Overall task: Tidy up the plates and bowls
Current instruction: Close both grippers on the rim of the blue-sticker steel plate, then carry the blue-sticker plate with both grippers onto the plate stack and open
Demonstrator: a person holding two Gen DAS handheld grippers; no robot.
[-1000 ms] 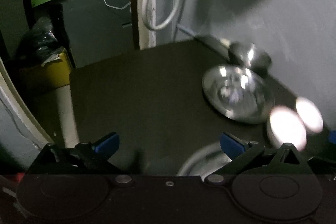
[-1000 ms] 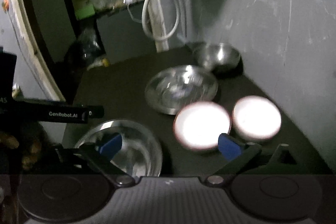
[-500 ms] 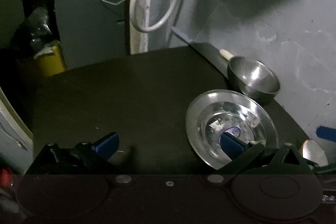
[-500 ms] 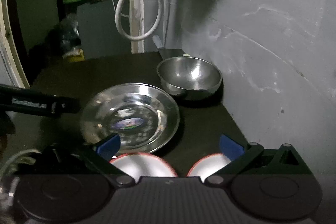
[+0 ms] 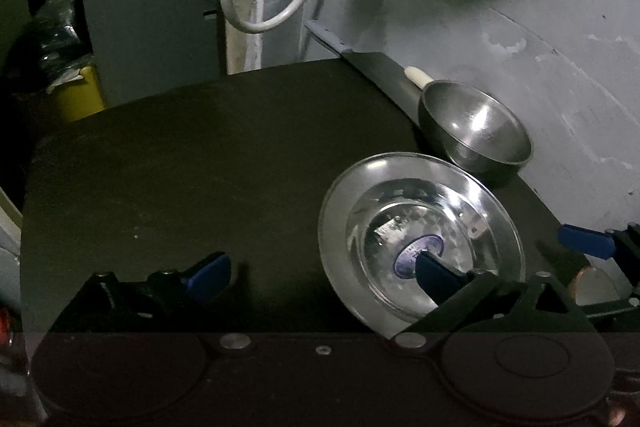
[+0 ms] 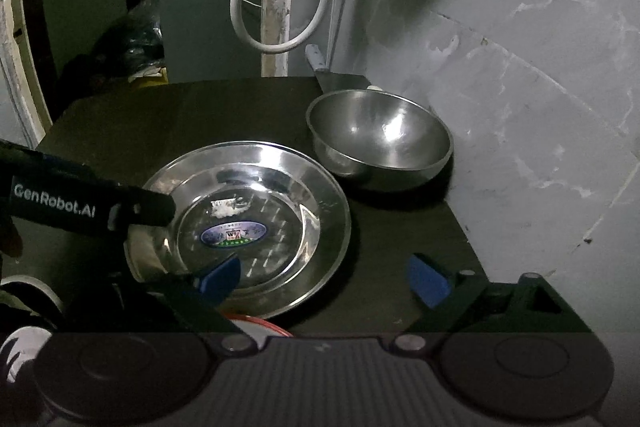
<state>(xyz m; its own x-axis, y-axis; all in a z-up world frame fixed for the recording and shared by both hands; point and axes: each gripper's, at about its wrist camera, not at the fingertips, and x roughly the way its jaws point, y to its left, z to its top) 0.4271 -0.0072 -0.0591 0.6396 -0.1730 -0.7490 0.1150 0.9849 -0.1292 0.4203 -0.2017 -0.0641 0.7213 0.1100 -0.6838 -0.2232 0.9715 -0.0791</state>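
Observation:
A steel plate (image 5: 420, 219) (image 6: 280, 179) with an oval sticker lies on the dark table (image 5: 180, 167), and a steel bowl (image 5: 476, 127) (image 6: 380, 135) stands just behind it by the wall. My left gripper (image 5: 320, 273) hovers low over the plate's left rim; its jaws are closing, with that rim between them and no pad pressing on it. My right gripper (image 6: 323, 279) straddles the plate's right rim the same way, jaws closing. One of its blue fingertips (image 5: 586, 243) shows in the left wrist view. A red-rimmed white plate (image 6: 256, 323) (image 5: 596, 285) lies nearer, mostly hidden.
The grey wall (image 6: 520, 107) runs close along the table's right side. A knife (image 5: 360, 55) lies at the far corner by a small white object (image 5: 418, 77). A white cable loop (image 5: 256, 23) hangs behind the table. A yellow bin (image 5: 78, 99) sits beyond the left edge.
Both grippers have moved forward and down toward the steel plate and bowl, which now look larger. The red-rimmed plates have slipped to the lower edges. Both pairs of jaws stand slightly narrower.

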